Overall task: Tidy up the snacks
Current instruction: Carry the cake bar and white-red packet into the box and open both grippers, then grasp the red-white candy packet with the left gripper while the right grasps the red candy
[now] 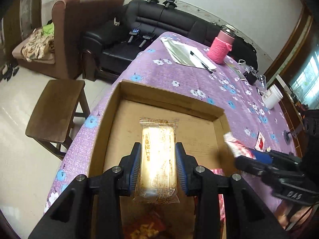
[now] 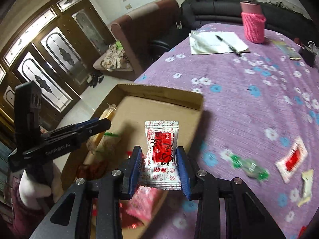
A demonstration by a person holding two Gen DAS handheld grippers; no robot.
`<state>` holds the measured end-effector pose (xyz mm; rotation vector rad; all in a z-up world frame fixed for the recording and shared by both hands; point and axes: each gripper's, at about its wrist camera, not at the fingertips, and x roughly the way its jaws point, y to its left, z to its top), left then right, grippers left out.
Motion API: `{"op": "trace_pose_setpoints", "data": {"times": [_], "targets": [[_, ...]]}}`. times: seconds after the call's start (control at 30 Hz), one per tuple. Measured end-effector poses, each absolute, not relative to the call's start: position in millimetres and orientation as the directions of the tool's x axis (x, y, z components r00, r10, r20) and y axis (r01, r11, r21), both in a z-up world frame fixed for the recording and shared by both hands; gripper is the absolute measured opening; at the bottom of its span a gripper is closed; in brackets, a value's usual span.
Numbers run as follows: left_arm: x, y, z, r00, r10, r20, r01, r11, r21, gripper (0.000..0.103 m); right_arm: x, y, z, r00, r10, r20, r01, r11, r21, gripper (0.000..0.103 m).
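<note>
So from the left wrist cam, my left gripper (image 1: pixel 158 167) is clamped narrow on a pale yellow cake pack (image 1: pixel 158 159), long axis running straight out along the fingers, and it's hanging right over the middle of the cardboard box (image 1: pixel 169 94) that sits at the table's near-left corner. The box floor under it looks bare up toward the far wall, so I reckon it's basically just a drop from here; a few wrappers are already in the near end, blurry though. The right gripper (image 1: pixel 245 157) pokes in from the box's right wall, carrying a red and white packet (image 1: pixel 234 144) just outside that rim. Further up the purple tablecloth (image 1: pixel 179 73) there's a pink-sleeved bottle (image 1: pixel 220 47), papers with a pen (image 1: pixel 201 60) and a white tub (image 1: pixel 273 97), all well apart from the box, nothing in my way. Switching to the right wrist cam: right gripper (image 2: pixel 158 169) is pinched on that red and white packet (image 2: pixel 161 155), again lengthwise along the fingers, over the box's right wall, so the box lies ahead and to the left. The left gripper (image 2: pixel 87 127) is already in there with its pack, so I'd guess the main risk is bumping tools. Loose snacks still wait on the cloth at the right: a green wrapped candy (image 2: pixel 249 165), another red sachet (image 2: pixel 292 159), a pale one (image 2: pixel 306 187).
</note>
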<state>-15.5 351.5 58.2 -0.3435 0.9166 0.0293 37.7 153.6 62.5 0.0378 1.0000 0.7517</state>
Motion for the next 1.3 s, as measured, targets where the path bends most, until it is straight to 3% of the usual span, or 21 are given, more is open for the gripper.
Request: {"op": "trace_pose_setpoints", "data": {"times": [0.2,0.33,0.47,0.53,0.67,0.77,0.93,1.07,1.13,1.3], "targets": [[-10,360,50,0.613,-0.140,-0.778,-0.189,0.930,-0.316,0.033,54,187,46,0.327,0.527,-0.784,-0.544,0.784,0.300,0.039],[-11,366,51,0.621,-0.165,-0.766,-0.201,0.912,-0.359,0.047,59,195,41,0.333,0.516,-0.789,-0.531,0.794,0.295,0.040],[-21,364,62,0.644,-0.170,-0.746,-0.192,0.908,-0.373,0.050,56,191,47,0.344,0.531,-0.774,-0.530,0.790,0.307,0.049],[-29,360,71,0.659,-0.167,-0.733,-0.185,0.909,-0.374,0.056,50,186,54,0.367,0.532,-0.763,-0.535,0.792,0.294,0.049],[-41,346,93,0.684,-0.111,-0.721,-0.203,0.920,-0.335,0.074,35,156,74,0.410,0.549,-0.729,-0.533,0.793,0.297,0.050],[-52,331,113,0.718,-0.114,-0.687,-0.181,0.923,-0.341,0.075,24,124,83,0.439,0.556,-0.706,-0.512,0.800,0.313,0.054],[-85,277,161,0.819,0.002,-0.574,-0.131,0.974,-0.183,0.077,2,65,94,0.503,0.537,-0.677,-0.464,0.829,0.313,0.054],[-105,238,186,0.868,-0.133,-0.479,0.035,0.978,-0.207,0.089,-15,-4,96,0.571,0.499,-0.652,-0.389,0.864,0.320,0.055],[-102,217,182,0.816,-0.286,-0.503,0.165,0.948,-0.271,0.089,-20,-35,96,0.599,0.473,-0.647,-0.345,0.881,0.325,0.057],[-90,177,162,0.750,-0.342,-0.566,0.218,0.936,-0.278,0.089,-32,-126,86,0.659,0.369,-0.655,-0.175,0.923,0.344,0.057]]}}
